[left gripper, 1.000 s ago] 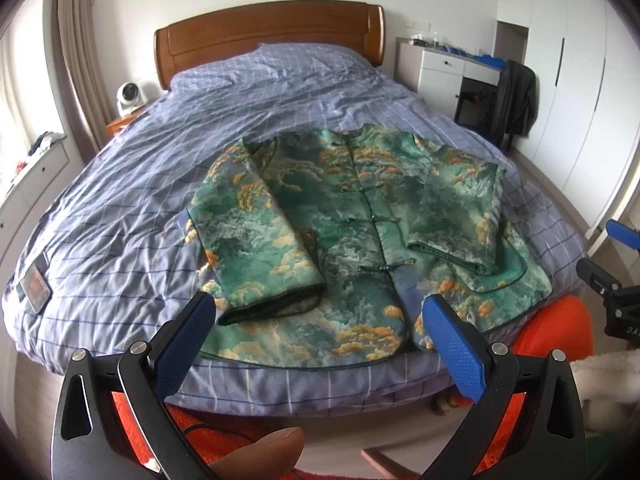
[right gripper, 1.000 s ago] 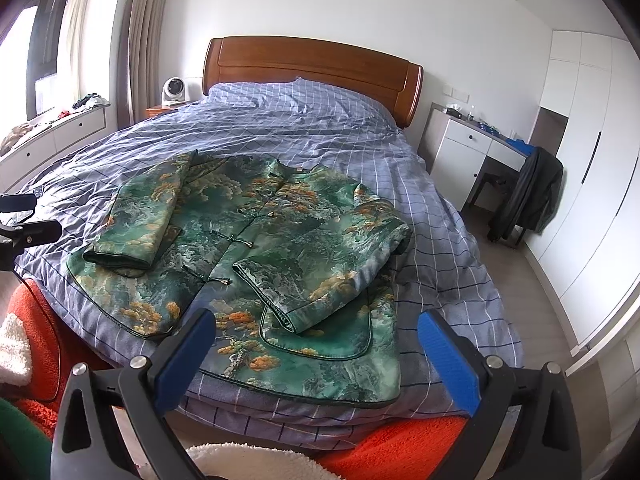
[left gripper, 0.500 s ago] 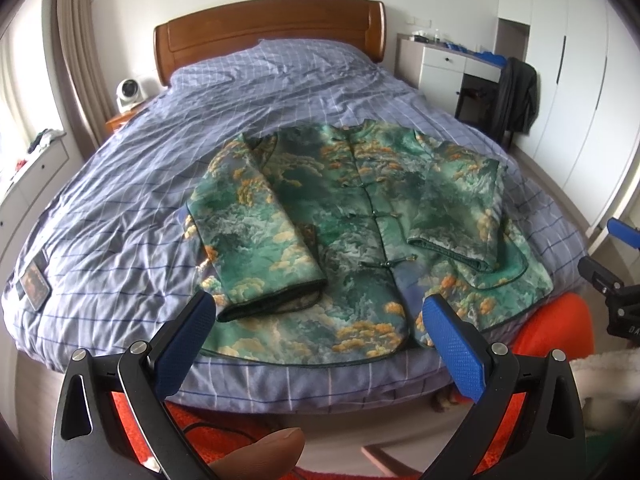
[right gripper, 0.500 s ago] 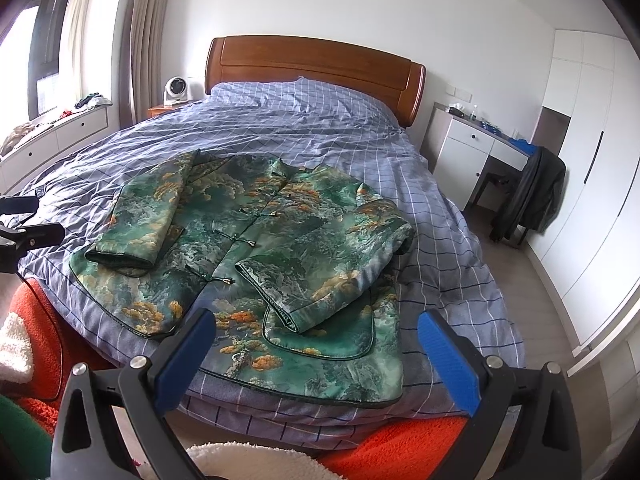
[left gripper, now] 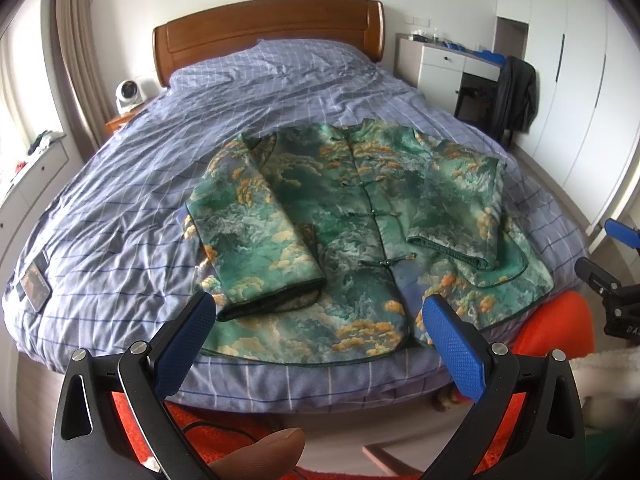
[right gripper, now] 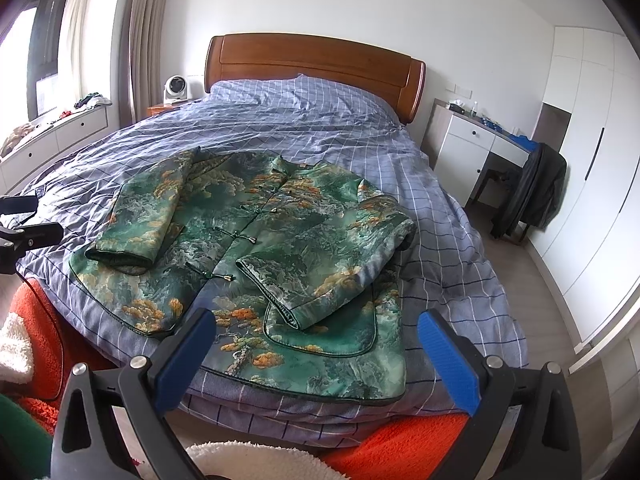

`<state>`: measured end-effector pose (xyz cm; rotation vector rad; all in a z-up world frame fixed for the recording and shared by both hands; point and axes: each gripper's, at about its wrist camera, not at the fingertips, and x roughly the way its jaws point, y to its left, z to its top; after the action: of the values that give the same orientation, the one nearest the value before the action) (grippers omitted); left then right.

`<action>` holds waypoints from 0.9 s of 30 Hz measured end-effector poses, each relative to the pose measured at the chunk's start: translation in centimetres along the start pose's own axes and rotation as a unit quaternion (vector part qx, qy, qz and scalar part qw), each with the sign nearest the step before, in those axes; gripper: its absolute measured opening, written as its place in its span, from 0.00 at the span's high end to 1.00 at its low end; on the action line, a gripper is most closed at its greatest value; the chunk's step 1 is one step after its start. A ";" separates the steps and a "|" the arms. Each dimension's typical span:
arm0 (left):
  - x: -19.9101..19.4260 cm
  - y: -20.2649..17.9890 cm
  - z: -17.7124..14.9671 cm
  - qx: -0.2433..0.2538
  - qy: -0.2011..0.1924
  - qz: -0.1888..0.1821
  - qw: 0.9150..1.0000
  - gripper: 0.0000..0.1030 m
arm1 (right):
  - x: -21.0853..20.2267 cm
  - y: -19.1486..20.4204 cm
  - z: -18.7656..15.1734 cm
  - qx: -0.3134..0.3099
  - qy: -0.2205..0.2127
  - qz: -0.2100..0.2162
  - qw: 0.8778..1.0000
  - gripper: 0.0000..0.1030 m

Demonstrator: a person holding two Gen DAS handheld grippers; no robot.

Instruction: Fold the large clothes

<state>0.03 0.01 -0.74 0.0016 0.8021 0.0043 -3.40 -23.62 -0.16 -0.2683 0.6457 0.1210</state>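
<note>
A green jacket with orange and white cloud print point(left gripper: 348, 216) lies face up at the foot of the bed, frog buttons down its middle, both sleeves folded in over the front. It also shows in the right wrist view point(right gripper: 280, 232). My left gripper point(left gripper: 316, 320) is open and empty, held off the foot of the bed in front of the jacket's hem. My right gripper point(right gripper: 316, 340) is open and empty, in front of the hem's right corner. The right gripper also shows at the right edge of the left wrist view point(left gripper: 612, 288).
The bed point(left gripper: 120, 208) has a blue checked cover and a wooden headboard point(left gripper: 268, 32). An orange rug point(right gripper: 400, 440) lies at the bed's foot. A white desk with a dark coat on a chair point(right gripper: 532, 196) stands to the right. A small fan point(right gripper: 174, 88) sits on the nightstand.
Both grippers have drifted slightly; the jacket sits a little lower and closer in both views. The jacket itself has not moved.
</note>
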 end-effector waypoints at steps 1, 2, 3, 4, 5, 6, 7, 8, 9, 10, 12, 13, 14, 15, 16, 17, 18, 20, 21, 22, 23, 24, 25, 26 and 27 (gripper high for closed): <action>0.0 0.0 0.0 0.000 0.001 0.000 1.000 0.00 | 0.1 0.0 -0.1 0.000 0.001 0.000 1.000 0.00; 0.0 0.0 0.0 -0.001 0.001 0.000 1.000 0.00 | 0.1 0.0 -0.1 0.001 0.002 0.001 1.000 0.00; 0.0 0.0 -0.1 -0.001 0.002 0.000 1.000 0.00 | 0.2 0.1 -0.2 0.002 0.004 0.002 1.000 0.00; 0.0 0.0 -0.1 -0.001 0.002 0.000 1.000 0.00 | 0.2 0.1 -0.3 0.002 0.004 0.002 1.000 0.00; 0.0 0.0 -0.1 -0.001 0.001 0.000 1.000 0.00 | 0.2 0.1 -0.3 0.003 0.005 0.003 1.000 0.00; 0.0 0.0 -0.1 0.000 0.000 0.000 1.000 0.00 | 0.3 0.0 -0.4 0.004 0.005 0.003 1.000 0.00; -0.1 0.0 -0.1 0.000 -0.001 0.000 1.000 0.00 | 0.2 0.0 -0.4 0.004 0.004 0.002 1.000 0.00; -0.1 0.0 -0.1 0.001 -0.002 0.001 1.000 0.00 | 0.3 0.0 -0.4 0.003 0.003 0.002 1.000 0.00; -0.1 0.0 -0.1 0.001 -0.003 0.001 1.000 0.00 | 0.2 0.0 -0.4 0.003 0.002 0.001 1.000 0.00; -0.1 0.0 -0.1 0.001 -0.004 0.001 1.000 0.00 | 0.2 0.0 -0.4 0.003 0.001 0.000 1.000 0.00; -0.1 0.0 -0.1 0.002 -0.004 0.001 1.000 0.00 | 0.2 0.1 -0.4 0.004 -0.001 0.000 1.000 0.00; -0.1 0.0 -0.1 0.002 -0.004 0.001 1.000 0.00 | 0.1 0.1 -0.4 0.004 -0.002 0.000 1.000 0.00; -0.2 0.0 -0.1 0.002 -0.004 0.001 1.000 0.00 | 0.1 0.1 -0.4 0.003 -0.002 -0.001 1.000 0.00; -0.2 0.0 -0.1 0.002 -0.005 0.001 1.000 0.00 | 0.1 0.1 -0.4 0.004 -0.002 -0.001 1.000 0.00; -0.1 0.0 -0.1 0.002 -0.005 0.002 1.000 0.00 | 0.1 0.1 -0.4 0.004 -0.001 0.000 1.000 0.00; -0.1 0.0 -0.1 0.002 -0.004 0.001 1.000 0.00 | 0.1 0.1 -0.4 0.004 0.000 0.000 1.000 0.00; -0.1 0.0 -0.1 0.002 -0.004 0.001 1.000 0.00 | 0.1 0.1 -0.4 0.005 0.000 0.000 1.000 0.00; -0.1 -0.1 -0.1 0.001 -0.002 0.002 1.000 0.00 | 0.1 0.1 -0.4 0.006 0.002 0.001 1.000 0.00; -0.1 -0.1 -0.1 0.000 -0.002 0.002 1.000 0.00 | 0.2 0.1 -0.4 0.006 0.002 0.002 1.000 0.00; -0.2 -0.1 0.0 0.000 -0.001 0.003 1.000 0.00 | 0.2 0.2 -0.4 0.005 0.002 0.002 1.000 0.00; -0.2 -0.1 0.0 0.001 -0.002 0.003 1.000 0.00 | 0.2 0.1 -0.4 0.005 0.002 0.002 1.000 0.00; -0.2 -0.1 -0.1 0.001 -0.002 0.002 1.000 0.00 | 0.2 0.2 -0.4 0.005 0.002 0.003 1.000 0.00; -0.2 -0.1 -0.1 0.002 -0.003 0.002 1.000 0.00 | 0.2 0.2 -0.4 0.005 0.002 0.003 1.000 0.00; -0.2 -0.1 -0.1 0.002 -0.003 0.002 1.000 0.00 | 0.2 0.3 -0.4 0.005 0.001 0.004 1.000 0.00; -0.2 -0.1 0.0 0.003 -0.003 0.001 1.000 0.00 | 0.2 0.3 -0.5 0.004 0.001 0.004 1.000 0.00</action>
<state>-0.14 -0.10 -0.63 0.0080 0.7951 0.0044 -3.58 -23.46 -0.67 -0.2572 0.6495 0.1263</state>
